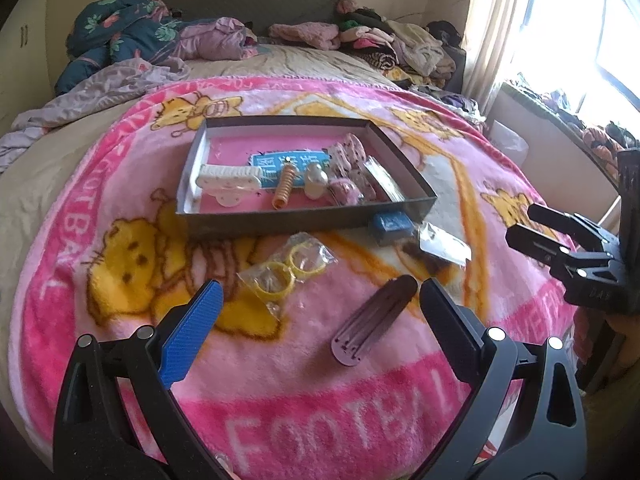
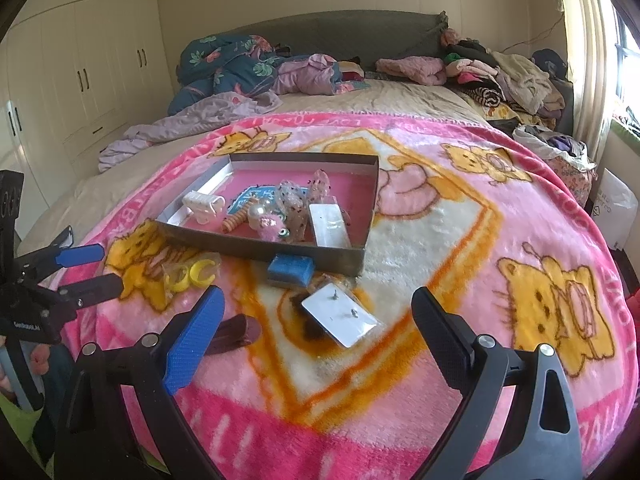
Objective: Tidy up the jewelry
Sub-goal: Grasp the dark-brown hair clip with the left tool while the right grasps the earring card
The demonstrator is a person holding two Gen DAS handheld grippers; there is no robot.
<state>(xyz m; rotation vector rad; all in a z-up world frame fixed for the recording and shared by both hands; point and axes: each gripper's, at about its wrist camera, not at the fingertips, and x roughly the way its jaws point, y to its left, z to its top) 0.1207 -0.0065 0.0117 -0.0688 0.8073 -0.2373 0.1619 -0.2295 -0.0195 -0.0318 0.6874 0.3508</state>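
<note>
Peeking out from under the tray (image 2: 260,250), a blue box (image 2: 289,271) is half hidden. Small things are piled in the tray, too jumbled to name. On the pink blanket (image 1: 400,420) near it lie yellow rings in a clear bag (image 1: 286,270), a dark purple clip (image 1: 372,318) and a white earring card (image 2: 340,316). The left gripper (image 1: 318,300) and right gripper (image 2: 316,312) both hang wide apart, holding nothing.

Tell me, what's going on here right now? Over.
Left gripper and right gripper open, empty, above the blanket. Brown clip, yellow rings bag, earring card, blue box outside the tray. Nothing blocking.
</note>
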